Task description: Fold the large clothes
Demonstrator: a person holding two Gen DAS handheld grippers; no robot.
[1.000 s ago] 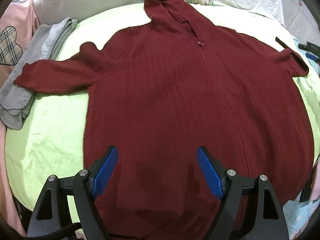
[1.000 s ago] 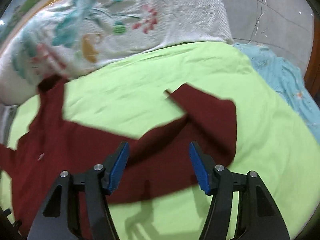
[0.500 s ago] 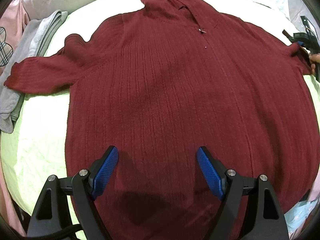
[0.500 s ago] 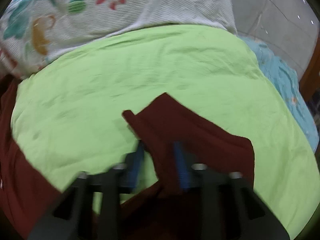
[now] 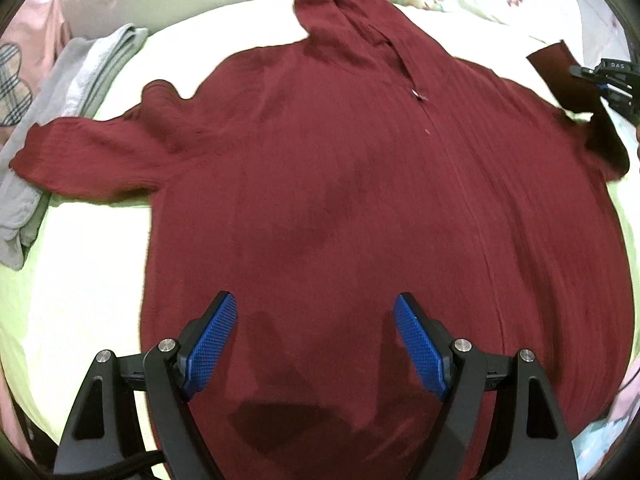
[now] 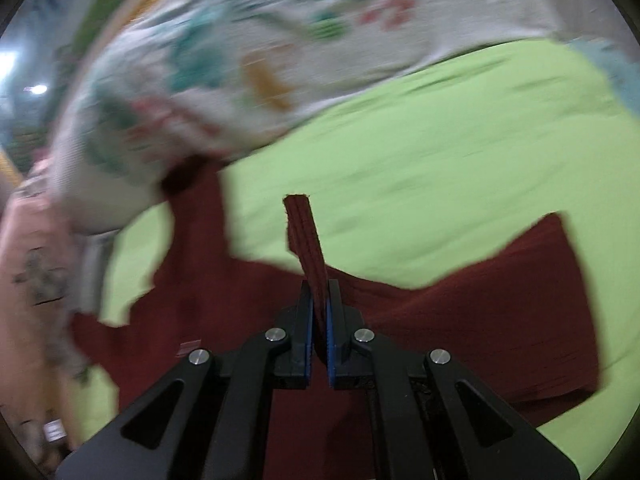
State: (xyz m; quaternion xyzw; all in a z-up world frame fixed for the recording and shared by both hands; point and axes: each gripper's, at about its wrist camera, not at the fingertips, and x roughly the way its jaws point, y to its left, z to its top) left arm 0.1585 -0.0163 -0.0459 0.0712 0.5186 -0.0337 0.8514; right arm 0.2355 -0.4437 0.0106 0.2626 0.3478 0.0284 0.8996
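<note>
The sweater (image 5: 360, 184) is a deep burgundy red with fine vertical ribbing. It lies on a lime-green bed sheet (image 6: 440, 152). The quilt (image 6: 248, 48) is white, printed with teal, red, green and mustard-yellow motifs. A folded towel (image 5: 76, 80) is pale grey. A pink cloth (image 5: 24, 64) bears a plaid heart in grey and white. The left hand-held gripper (image 5: 314, 344) is black with textured blue pads, as is the right hand-held gripper (image 6: 319, 308).

sweaters: 1 (image 5: 360, 184) | grey towels: 1 (image 5: 60, 92) | grippers: 2
</note>
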